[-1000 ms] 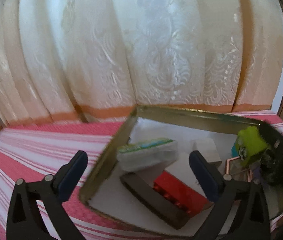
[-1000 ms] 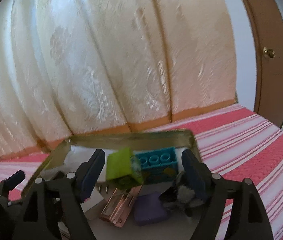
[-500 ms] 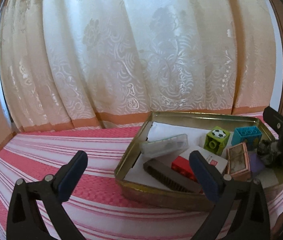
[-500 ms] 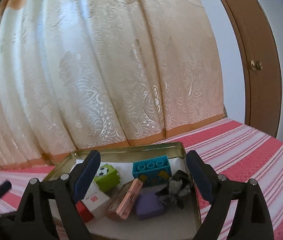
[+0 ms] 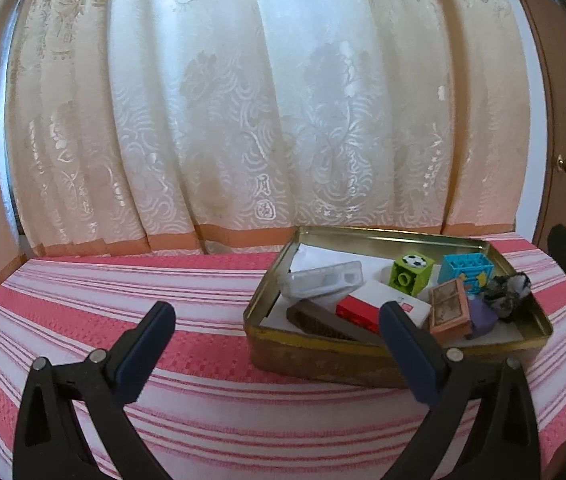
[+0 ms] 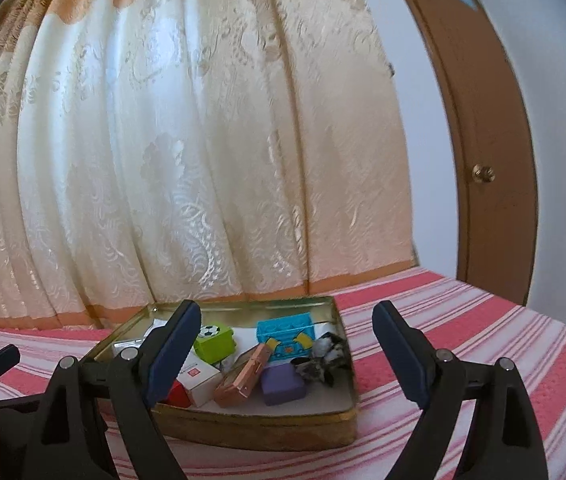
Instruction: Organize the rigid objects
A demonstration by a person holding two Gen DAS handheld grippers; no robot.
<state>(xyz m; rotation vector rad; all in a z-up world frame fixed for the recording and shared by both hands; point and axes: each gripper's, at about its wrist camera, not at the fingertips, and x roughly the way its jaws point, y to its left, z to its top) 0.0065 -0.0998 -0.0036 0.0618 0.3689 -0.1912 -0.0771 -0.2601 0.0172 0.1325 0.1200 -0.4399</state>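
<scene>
A gold tin tray (image 5: 367,235) (image 6: 243,426) sits on the striped cloth. It holds a green block with a football print (image 5: 411,274) (image 6: 215,345), a teal block (image 5: 467,267) (image 6: 286,331), a clear plastic case (image 5: 323,280), a red and white box (image 5: 381,305) (image 6: 199,377), a pink case (image 5: 449,313) (image 6: 243,376), a purple block (image 5: 483,317) (image 6: 283,385), a dark wedge (image 5: 323,322) and a black-and-white tuft (image 5: 509,288) (image 6: 325,354). My left gripper (image 5: 279,348) is open and empty in front of the tin's left end. My right gripper (image 6: 287,346) is open and empty, short of the tin's near wall.
A red and white striped cloth (image 5: 103,304) covers the surface, with open room left of the tin. A cream curtain (image 5: 243,120) hangs right behind. A brown door with a brass knob (image 6: 483,174) stands at the right.
Both grippers have drawn back from the tin, which looks smaller and farther. The green block, earlier between the right jaws, now rests in the tin. The right jaws stand wider.
</scene>
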